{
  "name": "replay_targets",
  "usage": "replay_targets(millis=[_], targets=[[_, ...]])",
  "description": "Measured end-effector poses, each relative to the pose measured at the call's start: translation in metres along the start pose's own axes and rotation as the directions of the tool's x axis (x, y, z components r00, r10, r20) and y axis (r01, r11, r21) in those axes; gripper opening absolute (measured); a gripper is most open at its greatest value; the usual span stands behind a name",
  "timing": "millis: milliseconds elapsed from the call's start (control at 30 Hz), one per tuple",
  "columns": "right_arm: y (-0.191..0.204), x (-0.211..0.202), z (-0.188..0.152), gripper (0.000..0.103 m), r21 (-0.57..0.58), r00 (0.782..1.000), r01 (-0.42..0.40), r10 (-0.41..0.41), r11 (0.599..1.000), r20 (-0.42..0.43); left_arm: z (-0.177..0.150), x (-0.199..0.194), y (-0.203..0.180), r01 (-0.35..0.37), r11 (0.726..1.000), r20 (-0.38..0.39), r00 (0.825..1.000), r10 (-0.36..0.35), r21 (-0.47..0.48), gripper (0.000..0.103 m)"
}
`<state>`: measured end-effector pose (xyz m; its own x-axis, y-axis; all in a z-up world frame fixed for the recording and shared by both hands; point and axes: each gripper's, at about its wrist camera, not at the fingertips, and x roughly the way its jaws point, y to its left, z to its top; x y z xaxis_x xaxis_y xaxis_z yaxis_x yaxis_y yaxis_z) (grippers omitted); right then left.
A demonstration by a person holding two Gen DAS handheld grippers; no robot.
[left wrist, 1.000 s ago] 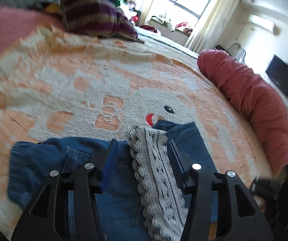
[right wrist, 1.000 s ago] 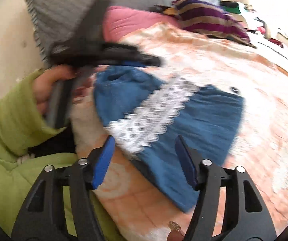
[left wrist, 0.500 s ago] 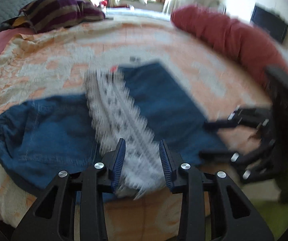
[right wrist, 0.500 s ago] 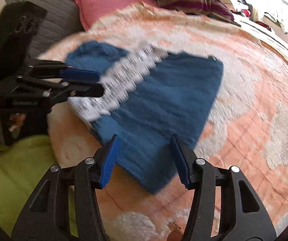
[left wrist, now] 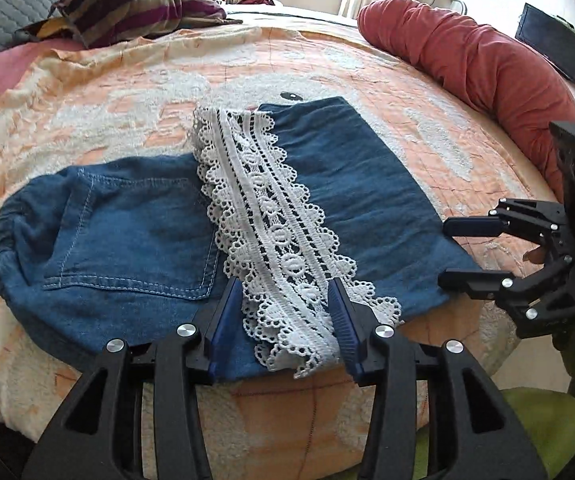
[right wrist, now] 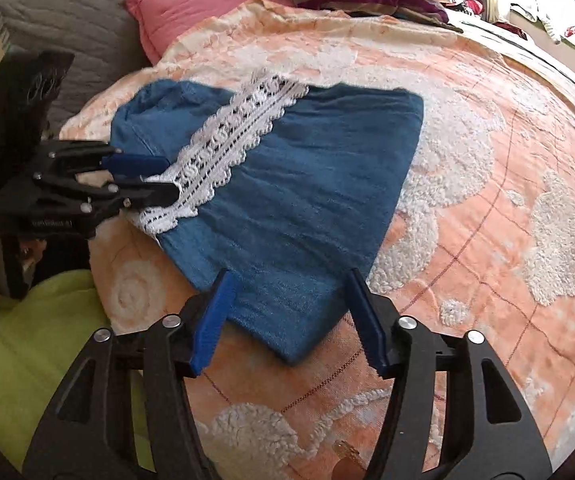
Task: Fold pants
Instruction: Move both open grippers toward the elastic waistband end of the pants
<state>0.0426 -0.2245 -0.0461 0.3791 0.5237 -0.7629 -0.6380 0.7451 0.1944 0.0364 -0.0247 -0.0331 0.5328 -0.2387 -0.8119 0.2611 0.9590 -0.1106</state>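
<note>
Blue denim pants (left wrist: 135, 236) lie folded on the orange and white bedspread (left wrist: 127, 92), also in the right wrist view (right wrist: 295, 184). A white lace hem band (left wrist: 271, 224) runs across them, also in the right wrist view (right wrist: 231, 140). My left gripper (left wrist: 287, 320) is open, its fingers either side of the lace's near end, holding nothing. It shows from the side in the right wrist view (right wrist: 143, 180). My right gripper (right wrist: 291, 316) is open at the near corner of the pants; it also shows in the left wrist view (left wrist: 459, 252).
A red bolster (left wrist: 479, 64) lies along the bed's right side. A striped purple blanket (left wrist: 135, 8) sits at the far end. A pink pillow (right wrist: 191, 12) and a grey pillow (right wrist: 67, 20) lie at the head. My green sleeve (right wrist: 27, 344) is by the near edge.
Both grippers have pulled back toward the bed's near edge and hover open over the pants. The left gripper's fingers have narrowed a little. The pants lie still.
</note>
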Motion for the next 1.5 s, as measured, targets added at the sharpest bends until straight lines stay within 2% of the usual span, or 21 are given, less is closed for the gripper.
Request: replay_targets(millis=[167,233,367,833,967,1500], targets=[[-0.001,-0.011,0.005,0.063,0.017,0.999,-0.008,0.007,1.000,0.046,0.002,-0.006,-0.003,-0.013,1.000,0.011,1.000,0.013,0.001,0.044],[-0.002,-0.015,0.007,0.068,0.027,0.998,-0.011,0.009,1.000,0.067,0.004,-0.009,-0.006,-0.017,1.000,0.021,1.000,0.017,0.004,0.048],[-0.002,-0.021,0.011,0.073,0.034,0.995,-0.002,-0.001,0.999,0.097,0.006,-0.018,-0.008,-0.016,1.000,0.038,0.999,0.016,0.008,0.050],[-0.004,-0.037,0.020,0.092,0.060,0.987,0.021,-0.031,0.998,0.160,0.011,-0.046,0.001,-0.058,0.998,0.102,0.993,0.061,-0.030,0.086],[-0.004,-0.041,0.027,0.094,0.065,0.984,0.033,-0.044,0.997,0.172,0.011,-0.053,0.001,-0.092,0.995,0.119,0.988,0.095,-0.023,0.094],[0.019,-0.055,0.062,0.094,-0.002,0.971,0.056,-0.054,0.998,0.235,0.006,-0.074,0.025,-0.128,0.989,0.158,0.978,0.139,-0.075,0.098]])
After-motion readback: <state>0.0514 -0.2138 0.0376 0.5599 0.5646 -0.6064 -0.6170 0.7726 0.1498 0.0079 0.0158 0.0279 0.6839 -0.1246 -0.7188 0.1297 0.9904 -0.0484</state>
